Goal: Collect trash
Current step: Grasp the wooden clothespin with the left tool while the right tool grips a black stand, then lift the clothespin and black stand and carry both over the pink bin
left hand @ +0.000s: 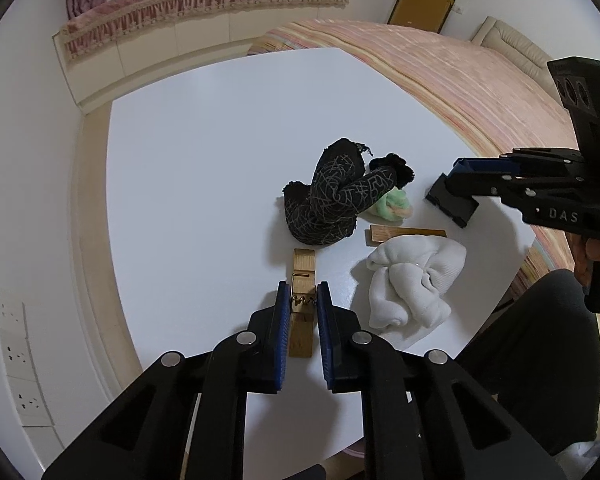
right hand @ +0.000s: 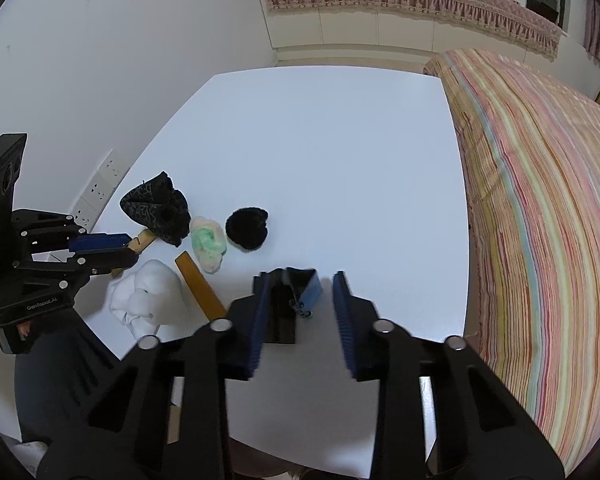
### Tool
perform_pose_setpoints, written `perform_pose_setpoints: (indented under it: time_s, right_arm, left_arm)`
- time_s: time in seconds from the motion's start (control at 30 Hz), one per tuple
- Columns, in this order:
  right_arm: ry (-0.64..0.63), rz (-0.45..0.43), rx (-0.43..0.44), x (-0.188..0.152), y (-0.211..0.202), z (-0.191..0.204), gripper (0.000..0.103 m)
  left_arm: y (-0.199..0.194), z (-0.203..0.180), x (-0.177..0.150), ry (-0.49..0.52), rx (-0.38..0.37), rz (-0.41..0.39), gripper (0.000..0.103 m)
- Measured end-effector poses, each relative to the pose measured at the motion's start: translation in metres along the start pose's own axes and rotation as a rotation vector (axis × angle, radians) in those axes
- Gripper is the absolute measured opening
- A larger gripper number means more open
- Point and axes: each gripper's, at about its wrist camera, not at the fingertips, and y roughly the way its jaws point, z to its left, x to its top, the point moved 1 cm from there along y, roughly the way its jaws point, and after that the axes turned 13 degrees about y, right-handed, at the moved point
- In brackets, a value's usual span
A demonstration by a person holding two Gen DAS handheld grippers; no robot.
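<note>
over the white table (left hand: 204, 152), both grippers tilt downward. left gripper (left hand: 303, 296) is clamped on a wooden clothespin (left hand: 302, 280) lying flat. right gripper (right hand: 300, 292) stands over a black-and-blue clip (right hand: 290, 300) (its right pad looks clear of it). nearby: black patterned sock (left hand: 332, 196), white cloth (left hand: 412, 280), wooden strip (left hand: 404, 234), pastel fluff (right hand: 208, 244), black pompom (right hand: 247, 227).

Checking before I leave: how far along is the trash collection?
Nothing looks collected yet; no bin shows. In hand: left gripper clamps the clothespin; right gripper straddles the binder clip, not yet gripping. Left on the table: wood strip, white cloth, black sock, pompom, green fluff.
</note>
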Motion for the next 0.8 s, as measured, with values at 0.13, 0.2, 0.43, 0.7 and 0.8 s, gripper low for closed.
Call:
perform_pose_setpoints:
  time_s: [0.13,0.2,0.43,0.7,0.8]
  right_arm:
    - [-0.007,-0.005,-0.005,0.003,0.001,0.001,0.019]
    - [-0.006,-0.008,-0.004,0.004,0.000,0.001,0.017]
    - [0.008,-0.028,-0.001,0.005,-0.006,0.001,0.014]
    - [0.009,-0.057,-0.005,0.001,-0.023,0.007,0.014]
    - [0.004,-0.071,0.001,-0.002,-0.035,0.010,0.014]
  left_arm:
    - [0.000,-0.001,-0.001,-0.006,-0.004,-0.004,0.014]
    - [-0.001,0.000,-0.002,-0.009,-0.006,-0.006,0.014]
    - [-0.011,-0.001,-0.003,-0.011,0.000,-0.025,0.014]
    - [-0.027,-0.006,-0.002,-0.008,0.003,-0.051,0.014]
    - [-0.035,-0.011,-0.002,-0.003,0.004,-0.064,0.014]
